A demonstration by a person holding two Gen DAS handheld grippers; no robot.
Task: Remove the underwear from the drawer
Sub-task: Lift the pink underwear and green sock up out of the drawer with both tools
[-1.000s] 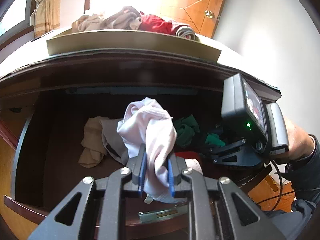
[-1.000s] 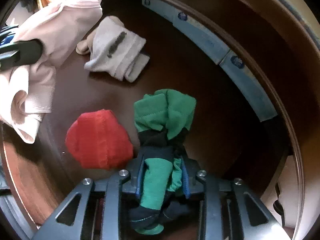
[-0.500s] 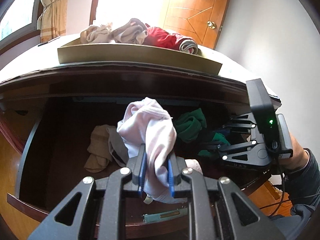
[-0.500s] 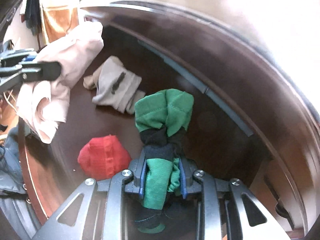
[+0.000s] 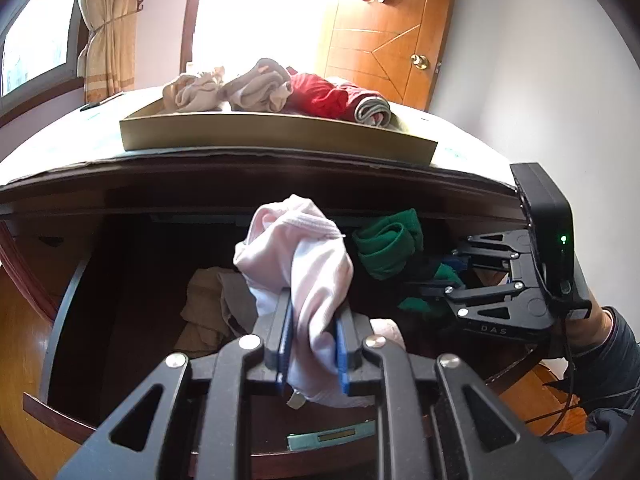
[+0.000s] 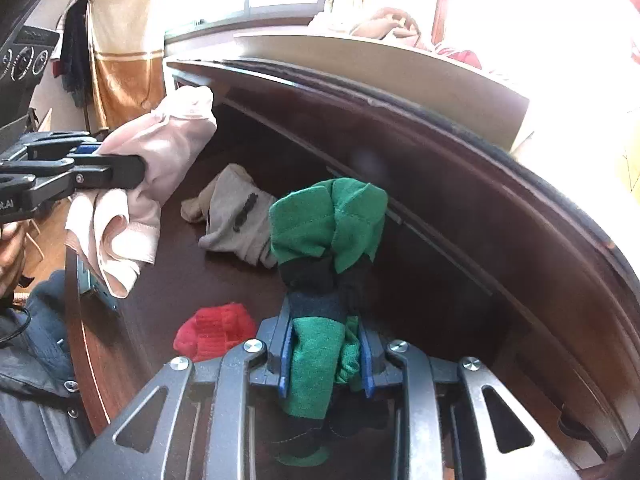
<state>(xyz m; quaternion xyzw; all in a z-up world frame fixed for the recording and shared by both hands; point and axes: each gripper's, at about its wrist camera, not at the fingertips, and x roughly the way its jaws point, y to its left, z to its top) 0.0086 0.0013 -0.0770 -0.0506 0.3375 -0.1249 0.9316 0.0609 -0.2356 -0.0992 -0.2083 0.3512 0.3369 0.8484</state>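
Observation:
My left gripper is shut on pale pink underwear, held above the open dark wooden drawer. My right gripper is shut on green and navy underwear, lifted clear of the drawer floor. In the right wrist view the left gripper shows at the left with the pink underwear hanging from it. In the left wrist view the right gripper holds the green underwear at the right. A grey and beige piece and a red piece lie in the drawer.
On the cabinet top stands a shallow tan tray with beige, grey and red garments piled in it. A wooden door and a curtained window lie behind. A person's sleeve is at the right.
Both grippers have risen and tilted up with their garments. The green underwear has come off the drawer floor, and the cabinet top and tray now show in the right wrist view.

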